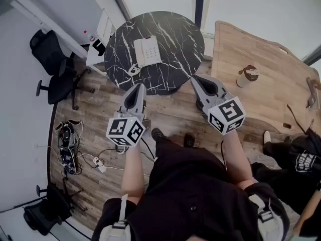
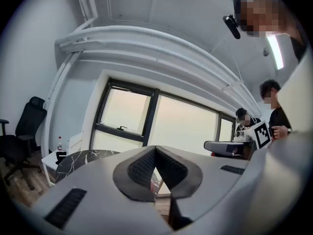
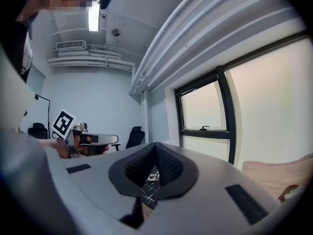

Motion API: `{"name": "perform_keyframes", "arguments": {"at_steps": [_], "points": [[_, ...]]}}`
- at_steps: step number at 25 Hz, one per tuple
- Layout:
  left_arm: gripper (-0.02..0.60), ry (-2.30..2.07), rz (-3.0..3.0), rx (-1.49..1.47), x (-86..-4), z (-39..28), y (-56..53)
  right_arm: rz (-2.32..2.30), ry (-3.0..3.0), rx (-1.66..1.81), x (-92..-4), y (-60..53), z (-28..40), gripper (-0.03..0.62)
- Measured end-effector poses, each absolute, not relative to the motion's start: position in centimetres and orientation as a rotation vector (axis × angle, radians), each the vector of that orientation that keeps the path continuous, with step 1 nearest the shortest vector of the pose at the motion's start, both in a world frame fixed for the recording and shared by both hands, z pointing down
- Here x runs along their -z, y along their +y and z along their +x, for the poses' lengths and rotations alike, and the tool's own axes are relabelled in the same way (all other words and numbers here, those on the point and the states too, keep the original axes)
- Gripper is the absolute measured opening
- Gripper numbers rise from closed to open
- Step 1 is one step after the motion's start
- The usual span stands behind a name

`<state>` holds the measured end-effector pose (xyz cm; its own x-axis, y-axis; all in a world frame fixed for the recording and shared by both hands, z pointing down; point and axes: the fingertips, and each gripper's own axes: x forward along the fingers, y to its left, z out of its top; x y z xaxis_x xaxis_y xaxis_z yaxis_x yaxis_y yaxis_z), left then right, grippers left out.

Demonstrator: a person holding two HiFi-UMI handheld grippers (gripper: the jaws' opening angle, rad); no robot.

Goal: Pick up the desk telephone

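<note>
The desk telephone [image 1: 147,51] lies flat on the round black marble table [image 1: 175,34] in the upper middle of the head view, a little left of the top's centre. A pale curled cord [image 1: 134,69] lies at its lower left, near the table's rim. Nothing else rests on the marble top.

Both grippers hang below the table in the frame, over the wooden floor [image 1: 100,114] and short of the telephone. The left gripper [image 1: 140,86] points up toward the table's near rim; in its own view its jaws [image 2: 155,152] are pressed together with nothing between them. The right gripper [image 1: 196,79] sits to the right, its tip at the table's lower right edge, and its jaws [image 3: 155,147] are likewise closed on nothing, with a sliver of marble showing beneath them.

To the right of the marble table stands a light wooden table [image 1: 271,64], just beside it, with a lidded cup [image 1: 247,76] on top. At the upper left are a black office chair [image 1: 52,64] and a small white side table [image 1: 98,41] that touches the marble table's left rim. A tangle of cables [image 1: 70,144] lies on the floor at lower left. A second person [image 1: 296,157] sits at the lower right edge.
</note>
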<state>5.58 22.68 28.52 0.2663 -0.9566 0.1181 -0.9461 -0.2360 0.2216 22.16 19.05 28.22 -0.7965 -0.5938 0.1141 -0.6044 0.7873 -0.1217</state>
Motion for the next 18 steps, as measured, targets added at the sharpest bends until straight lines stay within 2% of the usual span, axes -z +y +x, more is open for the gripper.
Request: {"name": "perform_keyframes", "arguments": {"at_steps": [18], "points": [[0.015,-1.815,2.246,0.019,-29.1,4.7,20.6,0.944,-2.926,-0.306,-29.9,15.1,21.9,0.031]]}}
